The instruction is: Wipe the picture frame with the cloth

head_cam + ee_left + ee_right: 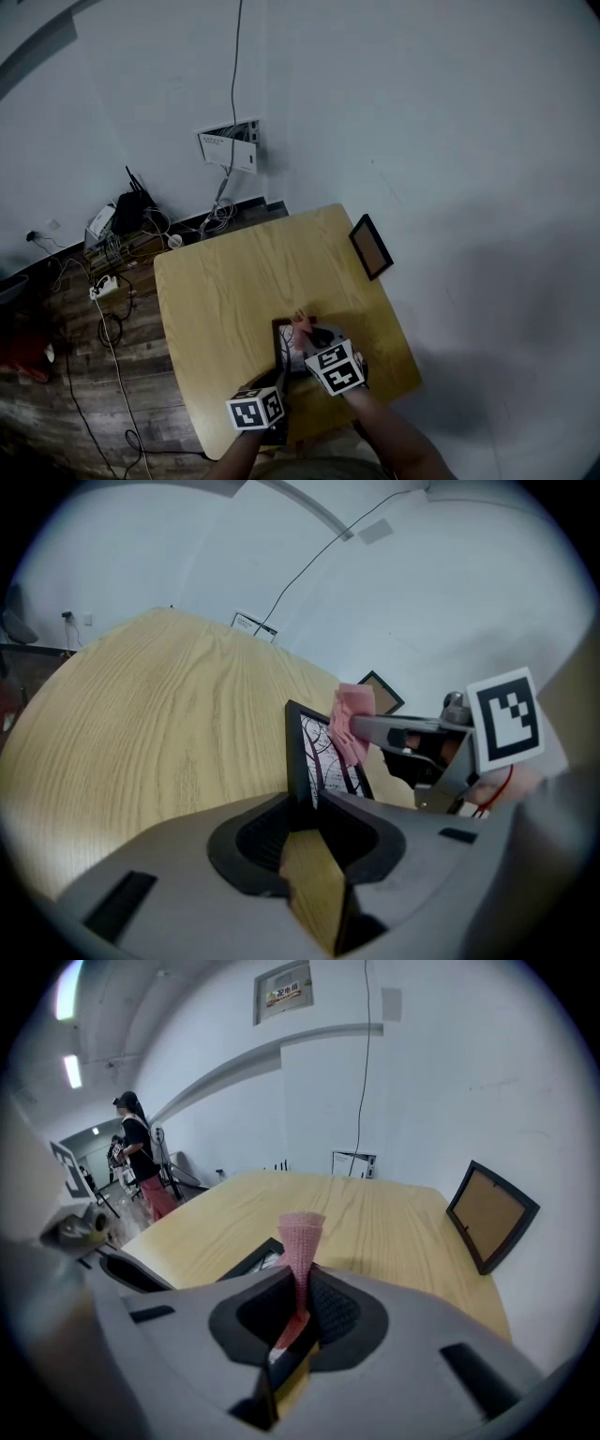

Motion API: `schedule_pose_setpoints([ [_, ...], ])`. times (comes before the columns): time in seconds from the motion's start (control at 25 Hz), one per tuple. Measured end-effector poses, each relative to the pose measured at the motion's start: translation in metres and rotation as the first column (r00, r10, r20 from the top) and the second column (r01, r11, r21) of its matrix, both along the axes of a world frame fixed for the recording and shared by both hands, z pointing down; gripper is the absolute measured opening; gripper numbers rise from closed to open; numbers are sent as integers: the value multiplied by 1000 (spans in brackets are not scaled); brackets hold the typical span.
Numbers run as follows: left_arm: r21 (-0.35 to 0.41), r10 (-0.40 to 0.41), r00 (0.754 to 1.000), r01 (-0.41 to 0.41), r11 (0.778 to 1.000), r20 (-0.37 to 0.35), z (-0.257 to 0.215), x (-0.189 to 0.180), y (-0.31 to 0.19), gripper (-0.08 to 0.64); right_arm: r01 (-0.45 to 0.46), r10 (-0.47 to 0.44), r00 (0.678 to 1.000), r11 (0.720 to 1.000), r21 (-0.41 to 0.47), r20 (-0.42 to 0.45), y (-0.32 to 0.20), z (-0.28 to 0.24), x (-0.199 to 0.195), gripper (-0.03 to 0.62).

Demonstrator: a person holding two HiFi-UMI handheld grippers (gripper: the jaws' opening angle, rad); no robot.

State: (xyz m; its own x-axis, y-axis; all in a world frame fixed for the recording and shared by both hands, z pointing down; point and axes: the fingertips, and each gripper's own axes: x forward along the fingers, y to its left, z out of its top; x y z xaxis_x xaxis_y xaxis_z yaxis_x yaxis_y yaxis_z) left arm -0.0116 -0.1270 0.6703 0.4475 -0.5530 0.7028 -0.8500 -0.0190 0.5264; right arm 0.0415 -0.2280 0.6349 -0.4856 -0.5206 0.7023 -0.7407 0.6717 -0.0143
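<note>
A black picture frame [306,752] with a black-and-white tree print stands on edge near the table's front, and my left gripper [307,803] is shut on its near edge. The same frame [282,339] shows dark in the head view between both marker cubes, and its corner [251,1260] peeks out in the right gripper view. My right gripper [298,1305] is shut on a folded pink cloth [300,1241]. That cloth [352,722] presses against the print's upper right part. In the head view the right gripper [309,337] lies just right of the frame.
A second frame [371,247] leans against the wall at the wooden table's [244,281] far right edge, its brown back [489,1213] facing me. Cables, a power strip [103,287] and a router lie on the floor to the left. People stand far off [141,1157].
</note>
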Motion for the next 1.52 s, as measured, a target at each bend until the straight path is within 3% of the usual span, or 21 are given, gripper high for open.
schedule_pose_setpoints([
  [0.2,-5,3,1000,-3,1000,-14,1,0,2,86,5,-7,997,1000,25,73,13,-25,-14,18],
  [0.56,-3,5,1000,-5,1000,-20,2,1,1,86,39,-34,993,998,-42,114,54,-16,-36,18],
  [1.2,1,0,1000,0,1000,-15,1,1,2,86,100,-99,995,988,-122,9,73,17,-40,18],
  [1.52,4,2,1000,-2,1000,-16,1,1,2,89,103,-108,993,988,-112,-40,72,21,-25,18],
])
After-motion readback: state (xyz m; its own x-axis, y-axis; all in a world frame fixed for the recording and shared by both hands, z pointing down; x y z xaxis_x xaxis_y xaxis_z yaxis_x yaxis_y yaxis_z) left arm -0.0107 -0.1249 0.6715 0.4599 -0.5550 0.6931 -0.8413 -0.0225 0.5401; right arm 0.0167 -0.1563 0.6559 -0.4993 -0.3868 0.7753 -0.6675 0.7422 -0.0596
